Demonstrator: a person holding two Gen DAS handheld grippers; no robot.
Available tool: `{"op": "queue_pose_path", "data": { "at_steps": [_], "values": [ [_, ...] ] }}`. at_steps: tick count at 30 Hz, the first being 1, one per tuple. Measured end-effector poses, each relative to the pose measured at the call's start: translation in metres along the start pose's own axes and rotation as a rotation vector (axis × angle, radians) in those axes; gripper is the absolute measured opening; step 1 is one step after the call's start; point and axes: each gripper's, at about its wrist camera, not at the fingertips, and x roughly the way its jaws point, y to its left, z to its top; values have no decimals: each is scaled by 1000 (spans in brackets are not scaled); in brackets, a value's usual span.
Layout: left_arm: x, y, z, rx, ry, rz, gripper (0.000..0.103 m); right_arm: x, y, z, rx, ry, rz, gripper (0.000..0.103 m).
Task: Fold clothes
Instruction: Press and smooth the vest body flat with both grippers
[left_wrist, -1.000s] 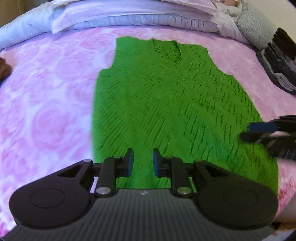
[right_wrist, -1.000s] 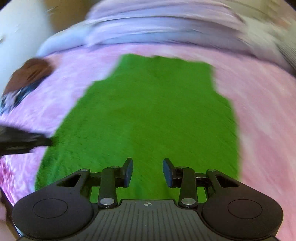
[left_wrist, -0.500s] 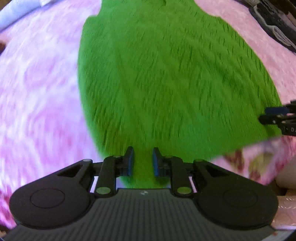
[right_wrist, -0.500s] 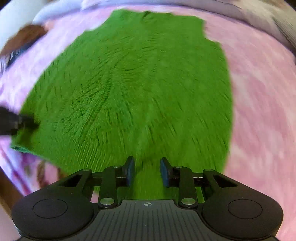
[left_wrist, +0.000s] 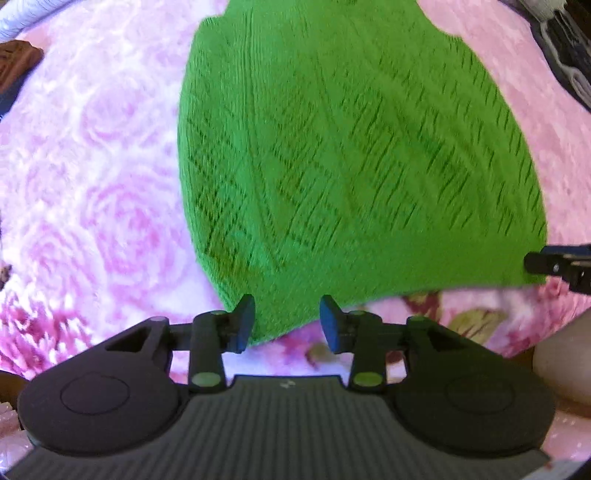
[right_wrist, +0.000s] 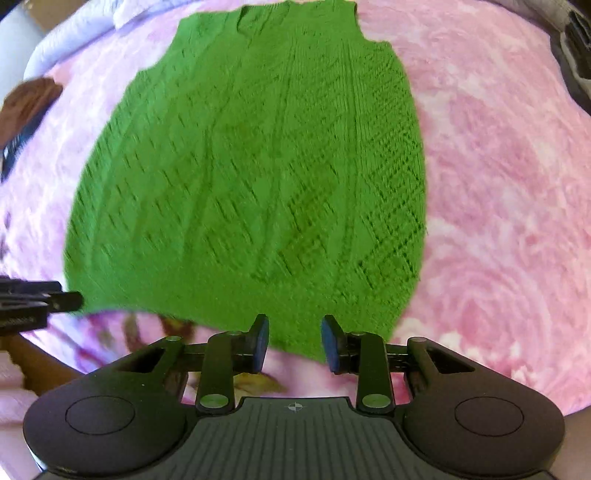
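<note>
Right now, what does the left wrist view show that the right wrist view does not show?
Only the left wrist view shows the left gripper from behind, open, at the vest's near left hem corner, and the right gripper's tips at the frame's right edge. Only the right wrist view shows the whole V-neck, the right gripper from behind, open, at the near right corner, and a pale quilt. Both show the green knitted vest lying flat on the pink flowered blanket, and a brown object at the left.
</note>
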Motion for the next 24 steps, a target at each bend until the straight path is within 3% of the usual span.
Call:
{"op": "queue_pose_path", "data": {
  "at_steps": [10, 17, 24],
  "values": [
    [-34, -20, 20, -27, -20, 52, 43, -28, 5, 9, 5, -12, -27, 47],
    [-89, -32, 21, -15, -51, 57, 50, -71, -4, 11, 18, -22, -25, 64],
    [-142, -32, 18, -15, -84, 82, 50, -134, -10, 15, -4, -91, -14, 65]
  ]
}}
